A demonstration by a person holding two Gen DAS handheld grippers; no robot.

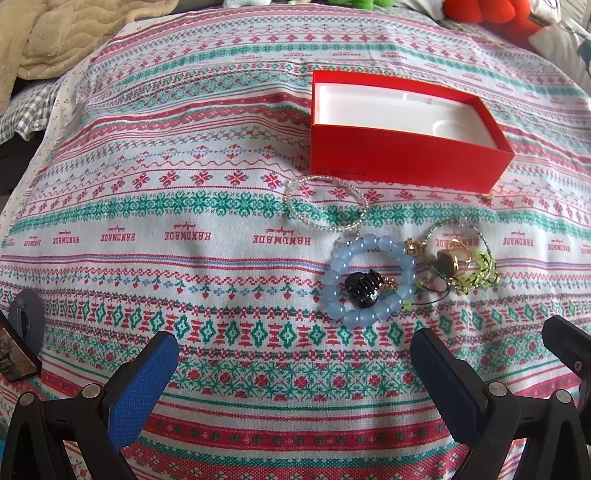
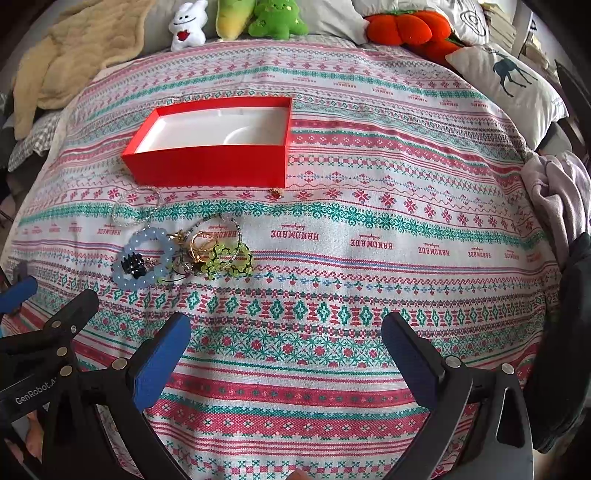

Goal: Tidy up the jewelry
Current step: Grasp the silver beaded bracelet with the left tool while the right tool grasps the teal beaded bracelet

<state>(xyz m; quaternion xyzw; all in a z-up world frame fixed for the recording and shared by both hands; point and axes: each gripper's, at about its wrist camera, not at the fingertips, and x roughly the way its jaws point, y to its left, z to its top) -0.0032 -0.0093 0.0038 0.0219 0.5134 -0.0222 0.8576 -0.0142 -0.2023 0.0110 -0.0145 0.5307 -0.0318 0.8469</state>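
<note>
A pile of jewelry lies on the patterned cloth [image 1: 184,229]: a pale blue bead bracelet [image 1: 334,280] [image 2: 127,277] ringed around a black hair claw [image 1: 364,290] [image 2: 135,266], a thin pearl bracelet [image 1: 295,206] [image 2: 122,218], gold rings [image 1: 458,258] [image 2: 201,245], and a lime-green bead piece [image 1: 480,273] [image 2: 229,260]. Behind them stands an open red box [image 1: 399,155] [image 2: 210,168] with a white lining and nothing in it. A small gold charm [image 2: 275,192] lies at the box's front corner. My left gripper [image 1: 293,354] is open just short of the blue bracelet. My right gripper [image 2: 286,343] is open over bare cloth, right of the pile.
A beige blanket [image 2: 74,62] is bunched at the back left. Plush toys [image 2: 273,16], an orange pumpkin cushion [image 2: 402,27] and a deer-print pillow [image 2: 513,85] line the back. Grey clothing [image 2: 557,192] lies at the right edge. The left gripper's frame [image 2: 48,332] shows in the right wrist view.
</note>
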